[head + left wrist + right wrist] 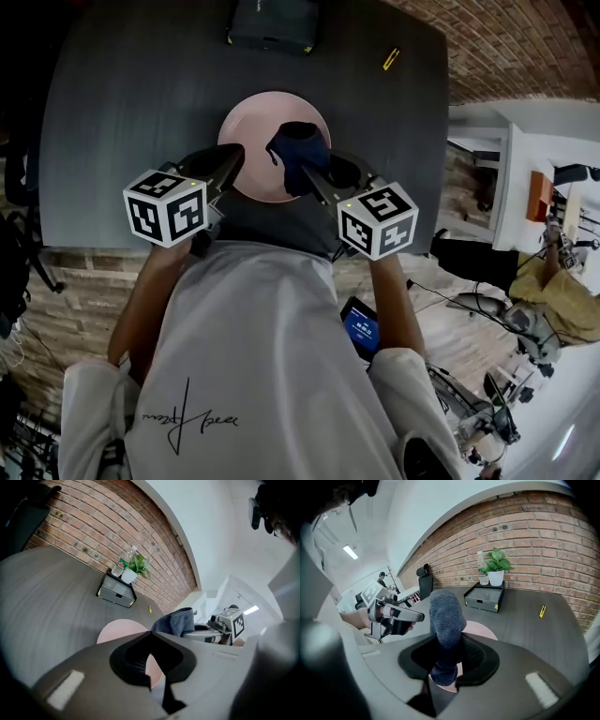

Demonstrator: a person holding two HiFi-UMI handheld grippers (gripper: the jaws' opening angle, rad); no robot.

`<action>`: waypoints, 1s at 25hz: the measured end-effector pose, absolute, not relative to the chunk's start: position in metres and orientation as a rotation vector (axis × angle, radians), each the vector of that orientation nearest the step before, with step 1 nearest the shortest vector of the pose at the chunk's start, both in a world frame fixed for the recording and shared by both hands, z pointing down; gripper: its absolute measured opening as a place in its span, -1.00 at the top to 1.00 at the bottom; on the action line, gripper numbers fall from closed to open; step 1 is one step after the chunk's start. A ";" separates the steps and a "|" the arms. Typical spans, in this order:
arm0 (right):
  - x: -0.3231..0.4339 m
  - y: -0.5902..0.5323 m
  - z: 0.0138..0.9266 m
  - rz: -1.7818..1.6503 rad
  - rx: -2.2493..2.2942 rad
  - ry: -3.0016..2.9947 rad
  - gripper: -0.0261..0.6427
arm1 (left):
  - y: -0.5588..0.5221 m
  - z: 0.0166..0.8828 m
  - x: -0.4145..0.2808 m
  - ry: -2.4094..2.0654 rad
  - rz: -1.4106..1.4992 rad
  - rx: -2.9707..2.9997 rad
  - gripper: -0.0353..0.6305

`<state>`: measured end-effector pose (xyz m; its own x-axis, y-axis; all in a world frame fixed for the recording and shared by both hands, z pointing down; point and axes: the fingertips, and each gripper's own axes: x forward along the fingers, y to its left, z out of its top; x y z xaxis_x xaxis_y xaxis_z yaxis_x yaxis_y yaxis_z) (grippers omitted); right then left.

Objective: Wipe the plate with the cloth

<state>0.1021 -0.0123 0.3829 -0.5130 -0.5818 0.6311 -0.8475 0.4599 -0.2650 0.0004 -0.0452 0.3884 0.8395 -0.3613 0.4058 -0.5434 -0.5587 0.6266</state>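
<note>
Over the pink plate (253,141), at the frame's upper centre on the dark worktop (131,103), a dark blue cloth (298,150) is clamped between the fingers of the right gripper (311,178). The left gripper (230,161) is held at the plate's left rim, with its fingers closed tip to tip on nothing. Since the plate is not gripped, it could be pushed across the worktop by a firm stroke. The bunched cloth could also be dragged out of its hold.
</note>
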 end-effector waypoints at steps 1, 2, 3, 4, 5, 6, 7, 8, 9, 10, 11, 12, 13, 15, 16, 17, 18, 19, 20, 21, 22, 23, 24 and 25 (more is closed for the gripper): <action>0.103 -0.010 0.378 0.786 1.205 -2.267 0.60 | -0.045 0.383 0.002 -0.651 0.279 2.227 0.88; 0.104 -0.008 0.374 0.791 1.215 -2.276 0.60 | -0.045 0.378 0.004 -0.648 0.269 2.233 0.88; 0.104 -0.005 0.370 0.797 1.224 -2.284 0.60 | -0.045 0.374 0.005 -0.646 0.264 2.241 0.88; 0.104 -0.002 0.366 0.802 1.232 -2.291 0.60 | -0.044 0.371 0.006 -0.645 0.262 2.249 0.88; 0.104 0.001 0.362 0.804 1.239 -2.298 0.61 | -0.043 0.369 0.006 -0.646 0.266 2.260 0.88; 0.104 0.003 0.358 0.802 1.248 -2.305 0.61 | -0.042 0.367 0.007 -0.649 0.275 2.274 0.88; 0.103 0.005 0.354 0.798 1.257 -2.312 0.61 | -0.041 0.365 0.007 -0.655 0.287 2.290 0.88; 0.103 0.007 0.350 0.792 1.267 -2.318 0.61 | -0.040 0.363 0.006 -0.663 0.301 2.309 0.88; 0.103 0.008 0.347 0.788 1.277 -2.324 0.61 | -0.039 0.362 0.006 -0.673 0.317 2.330 0.88; 0.104 0.009 0.344 0.783 1.287 -2.329 0.62 | -0.038 0.360 0.007 -0.683 0.333 2.351 0.88; 0.104 0.010 0.342 0.780 1.299 -2.331 0.62 | -0.038 0.358 0.007 -0.692 0.348 2.372 0.88; 0.105 0.010 0.340 0.776 1.311 -2.332 0.62 | -0.037 0.356 0.008 -0.699 0.359 2.390 0.88; 0.105 0.011 0.338 0.774 1.322 -2.333 0.62 | -0.036 0.354 0.008 -0.703 0.368 2.407 0.88; 0.104 0.012 0.336 0.773 1.335 -2.336 0.62 | -0.033 0.350 0.009 -0.707 0.381 2.435 0.88; 0.104 0.013 0.335 0.772 1.339 -2.339 0.62 | -0.033 0.349 0.009 -0.711 0.387 2.446 0.88; 0.103 0.014 0.334 0.770 1.342 -2.342 0.62 | -0.033 0.348 0.009 -0.717 0.392 2.456 0.88; 0.102 0.016 0.333 0.767 1.344 -2.345 0.62 | -0.033 0.347 0.009 -0.725 0.395 2.463 0.88; 0.101 0.017 0.332 0.763 1.346 -2.348 0.62 | -0.034 0.345 0.009 -0.732 0.393 2.467 0.89; 0.101 0.017 0.330 0.760 1.347 -2.351 0.62 | -0.035 0.344 0.009 -0.738 0.390 2.469 0.89; 0.100 0.018 0.329 0.758 1.347 -2.356 0.62 | -0.035 0.343 0.010 -0.743 0.389 2.469 0.89; 0.100 0.019 0.327 0.757 1.347 -2.361 0.62 | -0.035 0.342 0.010 -0.749 0.394 2.471 0.89; 0.100 0.019 0.325 0.756 1.348 -2.366 0.62 | -0.035 0.343 0.010 -0.759 0.406 2.476 0.89; 0.099 0.020 0.323 0.755 1.350 -2.370 0.62 | -0.034 0.343 0.009 -0.773 0.421 2.484 0.89; 0.098 0.021 0.320 0.754 1.352 -2.374 0.62 | -0.033 0.343 0.008 -0.787 0.435 2.494 0.89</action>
<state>0.0979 0.0206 0.3205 -0.5086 -0.6998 0.5017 -0.8610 0.4175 -0.2905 0.0077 -0.0327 0.3434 0.7833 -0.4485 0.4303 -0.6031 -0.7162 0.3513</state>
